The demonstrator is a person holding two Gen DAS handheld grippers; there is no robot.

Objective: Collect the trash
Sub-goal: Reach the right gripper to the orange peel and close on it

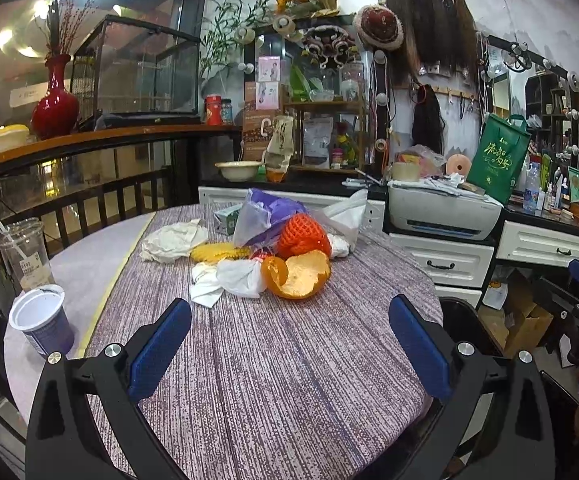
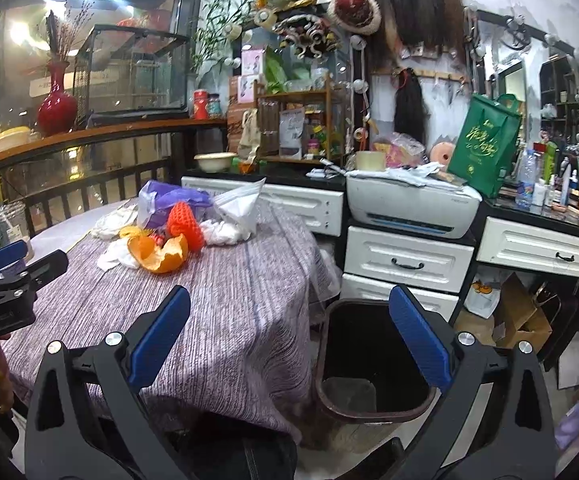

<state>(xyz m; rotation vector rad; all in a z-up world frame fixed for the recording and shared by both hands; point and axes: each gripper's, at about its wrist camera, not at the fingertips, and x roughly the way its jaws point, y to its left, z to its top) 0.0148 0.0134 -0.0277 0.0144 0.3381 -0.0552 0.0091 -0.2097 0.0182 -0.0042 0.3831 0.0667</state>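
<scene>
Collecting the trash starts, by the look of it, with the first pick, since both tools are empty and the pile sits untouched. Work from the bin, the largest item: it stands open on the floor at lower centre of the right wrist view, just beside the draped edge of the table. Keep it clear so each drop goes straight down.

The trash pile lies at centre of the left wrist view. Take the loose, near pieces first: the orange peel at the front, then the crumpled white tissue touching it on its left. The orange foam net and purple bag lie behind. Close on a firm fold of each piece, not on a thin edge. The yogurt cup stands apart at lower left.

The left gripper is held level over the tablecloth, short of the pile, jaws spread wide, holding nothing. The right gripper straddles the table edge and bin, equally wide and empty.
</scene>
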